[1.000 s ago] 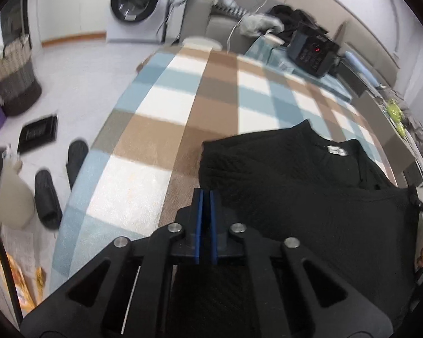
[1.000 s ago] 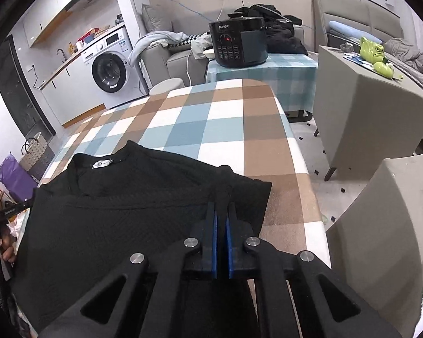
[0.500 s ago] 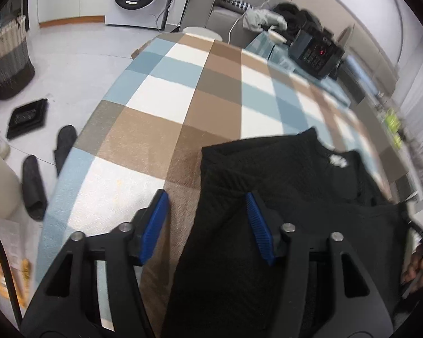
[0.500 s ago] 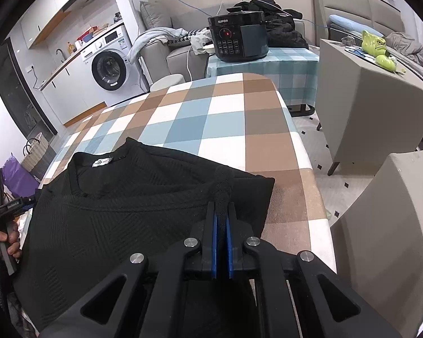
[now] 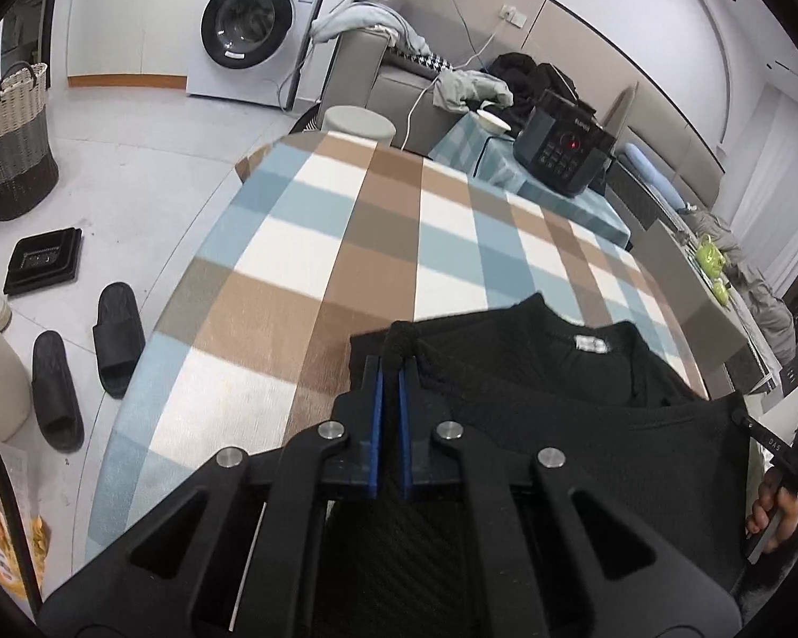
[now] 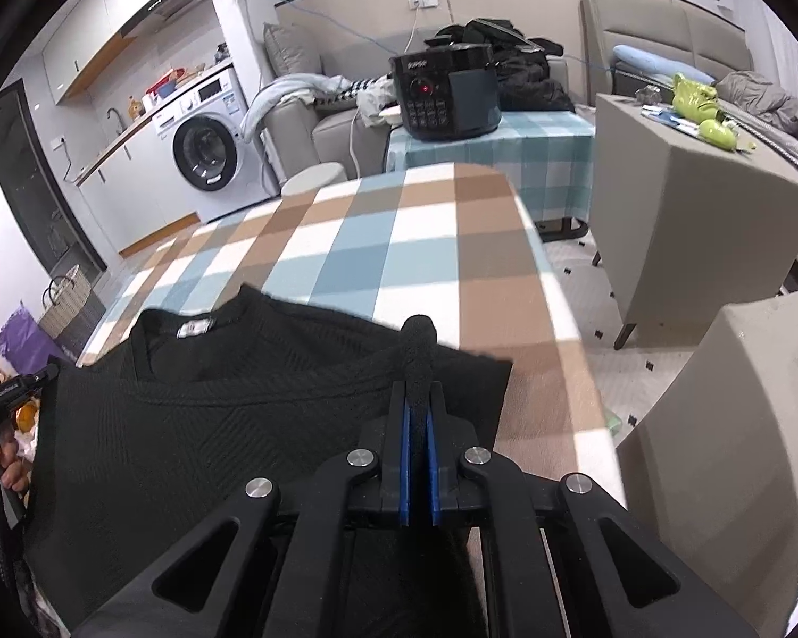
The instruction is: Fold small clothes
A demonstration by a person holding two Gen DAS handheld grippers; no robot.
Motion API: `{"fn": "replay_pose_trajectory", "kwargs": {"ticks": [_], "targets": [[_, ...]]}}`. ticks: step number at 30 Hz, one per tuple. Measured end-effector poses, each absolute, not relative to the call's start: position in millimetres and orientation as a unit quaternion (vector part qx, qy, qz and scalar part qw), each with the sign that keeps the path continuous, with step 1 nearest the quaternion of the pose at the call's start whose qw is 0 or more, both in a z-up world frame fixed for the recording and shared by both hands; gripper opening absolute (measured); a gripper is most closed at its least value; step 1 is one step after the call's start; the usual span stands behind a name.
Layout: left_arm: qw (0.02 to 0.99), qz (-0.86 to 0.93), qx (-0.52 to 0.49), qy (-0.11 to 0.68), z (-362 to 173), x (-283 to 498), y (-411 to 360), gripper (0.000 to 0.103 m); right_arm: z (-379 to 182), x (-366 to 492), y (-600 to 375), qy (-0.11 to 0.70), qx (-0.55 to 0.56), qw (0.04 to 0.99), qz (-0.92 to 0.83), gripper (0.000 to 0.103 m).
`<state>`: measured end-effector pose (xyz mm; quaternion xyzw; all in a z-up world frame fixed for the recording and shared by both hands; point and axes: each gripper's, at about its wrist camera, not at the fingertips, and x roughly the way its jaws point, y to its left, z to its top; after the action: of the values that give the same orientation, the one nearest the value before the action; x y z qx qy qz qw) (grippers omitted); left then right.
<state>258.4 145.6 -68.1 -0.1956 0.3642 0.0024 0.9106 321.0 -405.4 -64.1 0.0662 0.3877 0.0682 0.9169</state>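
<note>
While both claws pinch bunched cloth, the left gripper (image 5: 388,372) and right gripper (image 6: 419,404) each clamp a corner of the black textured knit top (image 5: 585,425), which lies on the blue-and-brown checked tablecloth (image 5: 377,244). Best to carry both corners level and together, keeping the fold edge straight. Only the right view shows the grey upholstered stool (image 6: 707,223); only the left shows black slippers (image 5: 117,340).

The left gripper (image 5: 390,372) and right gripper (image 6: 419,404) each have blue-padded jaws clamped on bunched black knit fabric (image 6: 197,425).
</note>
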Motion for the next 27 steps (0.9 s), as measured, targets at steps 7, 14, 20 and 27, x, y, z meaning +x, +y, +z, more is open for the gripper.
{"fn": "replay_pose_trajectory", "kwargs": {"ticks": [7,14,20,27], "targets": [[0.918,0.011,-0.197,0.344,-47,285,150,0.003,-37,355,-407,0.36,0.077,0.928,0.054,0.005],[0.91,0.041,-0.197,0.362,-62,321,160,0.003,-62,411,-394,0.398,0.073,0.914,0.034,0.005],[0.896,0.07,-0.174,0.402,-90,333,156,0.011,-94,421,-392,0.439,0.052,0.897,0.007,0.007],[0.89,0.08,-0.178,0.412,-82,291,167,0.043,-76,354,-418,0.438,0.098,0.892,0.045,0.033]]}}
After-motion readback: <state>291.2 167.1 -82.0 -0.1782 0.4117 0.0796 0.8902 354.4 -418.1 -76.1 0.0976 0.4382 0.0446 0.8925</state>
